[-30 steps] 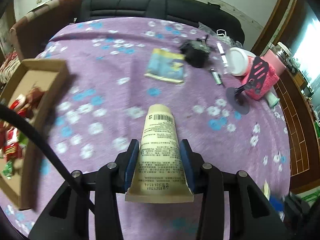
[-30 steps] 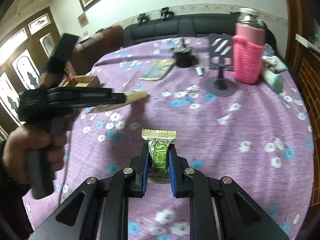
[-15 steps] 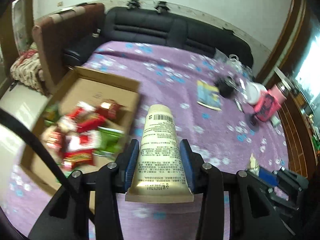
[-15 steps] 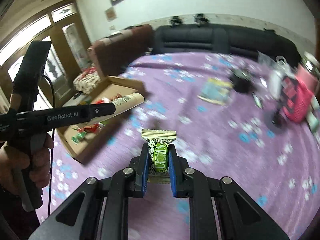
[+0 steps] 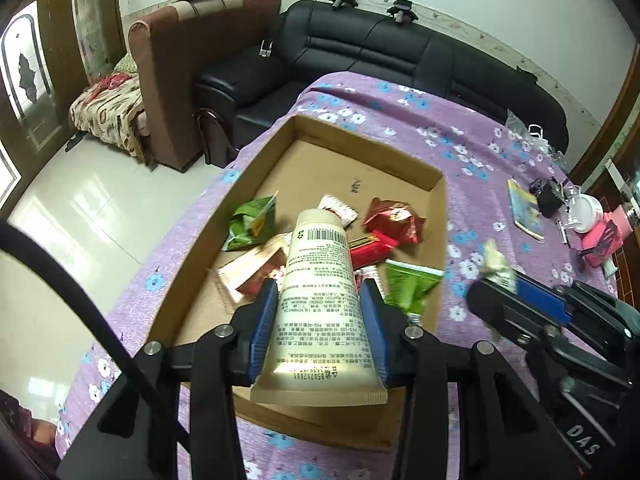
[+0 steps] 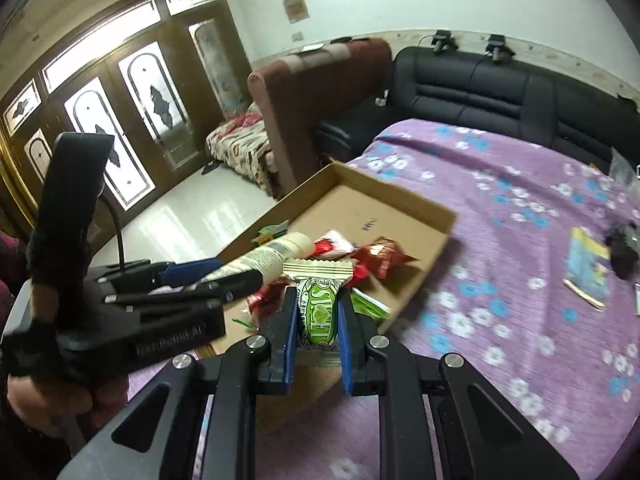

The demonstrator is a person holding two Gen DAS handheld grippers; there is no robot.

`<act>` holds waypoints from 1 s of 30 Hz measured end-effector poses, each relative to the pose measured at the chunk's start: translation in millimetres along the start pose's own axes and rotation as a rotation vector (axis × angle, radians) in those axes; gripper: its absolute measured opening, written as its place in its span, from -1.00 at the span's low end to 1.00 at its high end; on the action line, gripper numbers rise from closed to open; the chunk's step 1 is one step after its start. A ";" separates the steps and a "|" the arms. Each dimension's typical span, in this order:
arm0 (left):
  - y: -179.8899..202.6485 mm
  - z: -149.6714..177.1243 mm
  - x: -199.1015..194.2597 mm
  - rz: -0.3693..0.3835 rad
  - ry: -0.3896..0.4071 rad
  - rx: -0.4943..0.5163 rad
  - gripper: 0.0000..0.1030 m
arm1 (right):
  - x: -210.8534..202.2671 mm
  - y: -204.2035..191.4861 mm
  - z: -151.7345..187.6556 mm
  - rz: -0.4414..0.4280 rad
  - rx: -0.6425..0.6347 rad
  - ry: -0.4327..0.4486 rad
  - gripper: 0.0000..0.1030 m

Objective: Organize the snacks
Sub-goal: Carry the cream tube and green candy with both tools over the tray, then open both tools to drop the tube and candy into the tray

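My left gripper (image 5: 320,296) is shut on a cream tube (image 5: 320,288) with a barcode and holds it over the near part of an open cardboard box (image 5: 436,184). Several red and green snack packets (image 5: 394,220) lie in the box. My right gripper (image 6: 318,312) is shut on a green and white candy packet (image 6: 320,312) just above the box's near edge (image 6: 400,312). The left gripper also shows in the right wrist view (image 6: 224,280), to the left, with the tube (image 6: 276,252) over the box. The right gripper shows at the right in the left wrist view (image 5: 500,280).
The box sits at the left end of a purple flowered tablecloth (image 6: 520,208). A yellow-blue booklet (image 6: 588,268), a black object (image 6: 624,248), a white jar (image 5: 586,208) and a pink holder (image 5: 604,236) lie at the far right. A black sofa (image 5: 400,60) and brown armchair (image 5: 192,80) stand behind.
Both grippers have swung left from the table's middle to the cardboard box, each still holding its item. The box and its snacks are now close below them.
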State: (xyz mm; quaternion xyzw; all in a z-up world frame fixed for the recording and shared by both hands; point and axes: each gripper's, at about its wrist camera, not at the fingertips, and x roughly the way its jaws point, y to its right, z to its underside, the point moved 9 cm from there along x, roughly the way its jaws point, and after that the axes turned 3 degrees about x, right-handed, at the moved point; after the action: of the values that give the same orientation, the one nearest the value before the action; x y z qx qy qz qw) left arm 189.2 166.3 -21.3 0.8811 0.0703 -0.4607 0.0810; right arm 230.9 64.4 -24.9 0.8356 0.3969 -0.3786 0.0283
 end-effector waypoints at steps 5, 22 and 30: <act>-6.8 0.3 6.7 0.003 -0.009 -0.001 -0.15 | 16.2 -3.5 -3.3 0.009 -0.008 -0.023 -0.69; -15.7 -7.5 -2.9 0.013 0.012 -0.008 -0.13 | 28.5 -7.6 -9.2 -0.008 0.014 -0.059 -0.60; -23.5 -4.5 -7.2 -0.001 0.005 -0.032 -0.11 | 26.2 -7.5 -19.9 -0.006 -0.010 -0.068 -0.36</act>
State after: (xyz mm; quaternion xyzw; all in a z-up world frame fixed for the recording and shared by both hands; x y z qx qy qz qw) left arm 184.1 189.8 -14.7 0.8807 0.0782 -0.4575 0.0948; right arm 248.4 93.2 -26.1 0.8210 0.4003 -0.4047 0.0450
